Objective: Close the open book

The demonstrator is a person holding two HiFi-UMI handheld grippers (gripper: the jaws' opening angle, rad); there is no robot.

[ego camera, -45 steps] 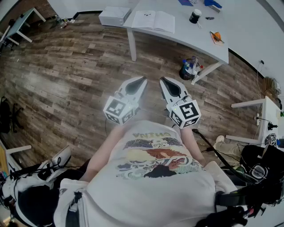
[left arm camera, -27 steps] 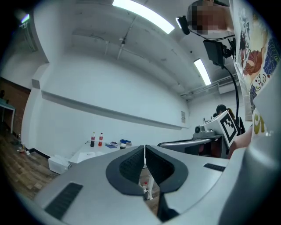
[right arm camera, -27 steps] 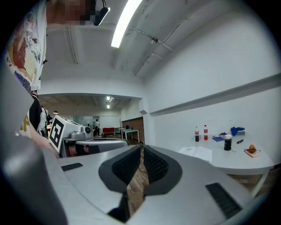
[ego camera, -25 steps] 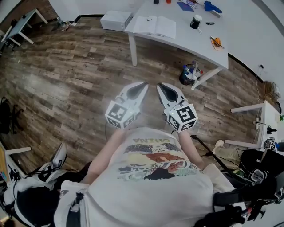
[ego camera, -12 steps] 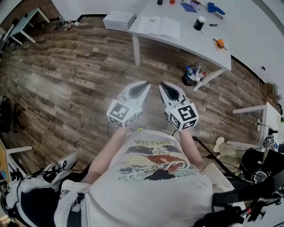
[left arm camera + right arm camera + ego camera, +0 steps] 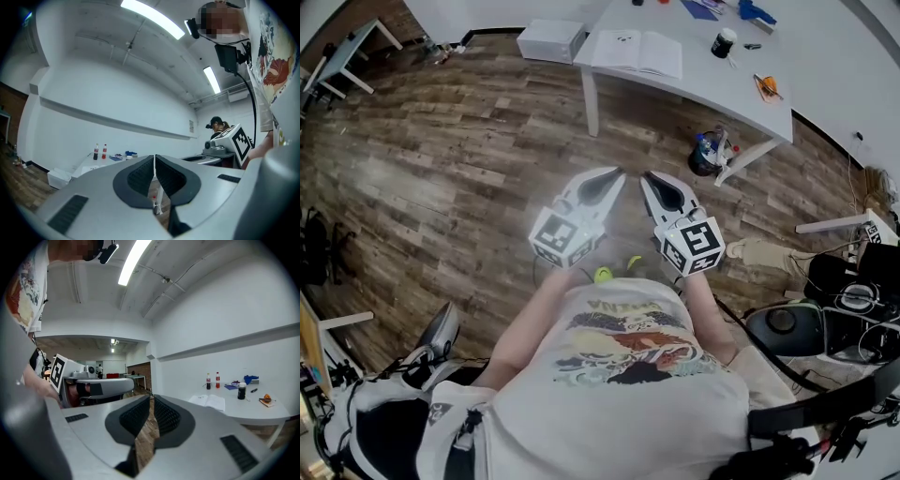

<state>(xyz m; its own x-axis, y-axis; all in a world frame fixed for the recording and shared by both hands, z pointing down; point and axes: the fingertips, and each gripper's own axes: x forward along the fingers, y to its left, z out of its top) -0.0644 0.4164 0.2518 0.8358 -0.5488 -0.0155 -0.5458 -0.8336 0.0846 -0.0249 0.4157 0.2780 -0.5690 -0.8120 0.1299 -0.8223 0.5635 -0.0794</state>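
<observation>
The open book (image 6: 637, 52) lies flat on the white table (image 6: 703, 80) at the far end of the wooden floor, well ahead of both grippers. In the right gripper view the book (image 6: 208, 401) shows near the table's near-left corner. I hold my left gripper (image 6: 614, 176) and right gripper (image 6: 649, 178) side by side in front of my chest, pointing level toward the table. Both are shut with nothing between the pads. The left gripper's jaws (image 6: 154, 157) meet in a thin line, and so do the right gripper's (image 6: 151, 399).
A white box (image 6: 548, 39) sits on the floor left of the table. A bucket with bottles (image 6: 708, 155) stands by a table leg. On the table are two cola bottles (image 6: 213, 380), a black cup (image 6: 724, 42) and an orange item (image 6: 762, 86). Black gear (image 6: 787, 328) lies at right.
The person has been walking: the feet and floor shift below, and a yellow-green shoe tip now shows under the grippers. Both grippers keep their pose, shut.
</observation>
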